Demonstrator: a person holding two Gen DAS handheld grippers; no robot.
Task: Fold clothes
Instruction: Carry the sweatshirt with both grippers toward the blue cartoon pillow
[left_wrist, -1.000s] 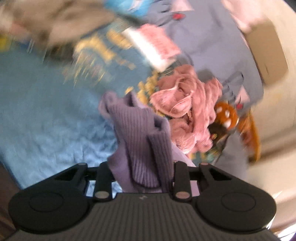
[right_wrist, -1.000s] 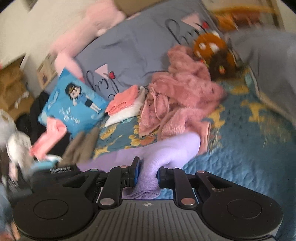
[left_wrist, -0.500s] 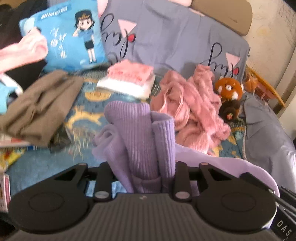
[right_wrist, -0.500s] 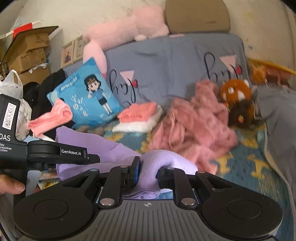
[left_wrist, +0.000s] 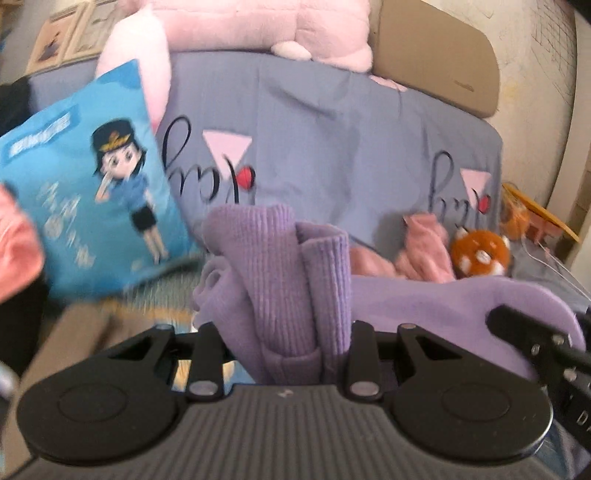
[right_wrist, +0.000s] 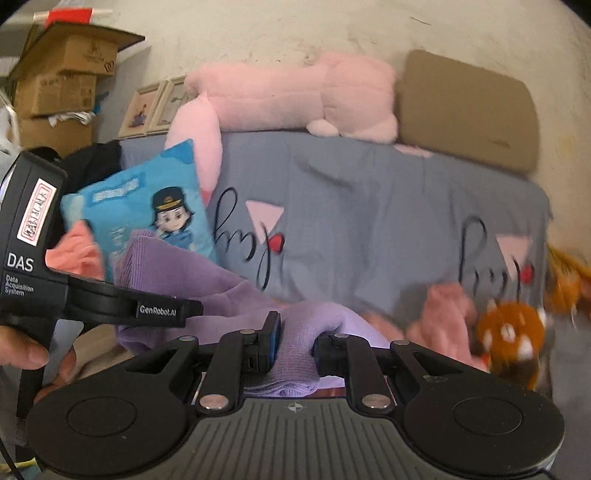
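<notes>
A lilac ribbed knit garment (left_wrist: 280, 266) is held up in the air between both grippers. My left gripper (left_wrist: 284, 354) is shut on a bunched ribbed edge of it. My right gripper (right_wrist: 295, 350) is shut on another lilac fold (right_wrist: 303, 332). The cloth stretches between them, and the left gripper's body (right_wrist: 99, 302) shows at the left of the right wrist view. The right gripper's black arm (left_wrist: 535, 339) shows at the right of the left wrist view.
Behind is a grey-blue bedcover (right_wrist: 369, 221), a blue cartoon pillow (left_wrist: 81, 177), a pink plush (right_wrist: 295, 96) and a tan cushion (right_wrist: 469, 110). A pink fuzzy garment (right_wrist: 443, 314) and a brown plush toy (left_wrist: 480, 254) lie at right. Cardboard boxes (right_wrist: 62, 74) stand at far left.
Both grippers have risen and tilted up with the lilac garment; the view swung from the bed surface to the headboard and wall. Both grips stay shut.
</notes>
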